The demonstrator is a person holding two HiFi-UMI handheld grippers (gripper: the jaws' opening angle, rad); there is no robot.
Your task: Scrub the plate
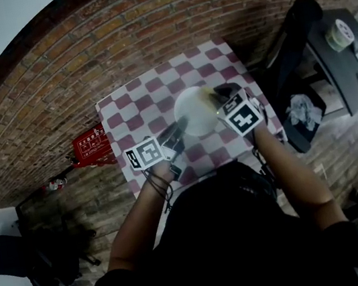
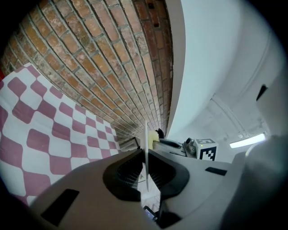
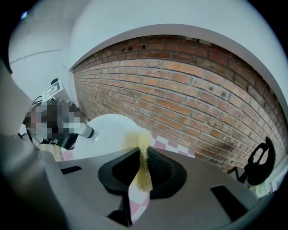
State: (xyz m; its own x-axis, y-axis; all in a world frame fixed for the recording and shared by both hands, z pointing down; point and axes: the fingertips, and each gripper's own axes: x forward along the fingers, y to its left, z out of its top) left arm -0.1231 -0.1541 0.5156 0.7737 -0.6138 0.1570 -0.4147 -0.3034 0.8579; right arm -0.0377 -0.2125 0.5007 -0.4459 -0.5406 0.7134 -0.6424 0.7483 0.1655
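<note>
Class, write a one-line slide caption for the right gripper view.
Right gripper, shut on a yellow scrubber, at the white plate's edge.

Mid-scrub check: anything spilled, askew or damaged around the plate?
Nothing stands out. The left gripper is shut on the rim of the white plate, and the right gripper is shut on the yellow scrubber, which sits at the plate's edge. The checked cloth shows no spill, and no breakage is visible.
</note>
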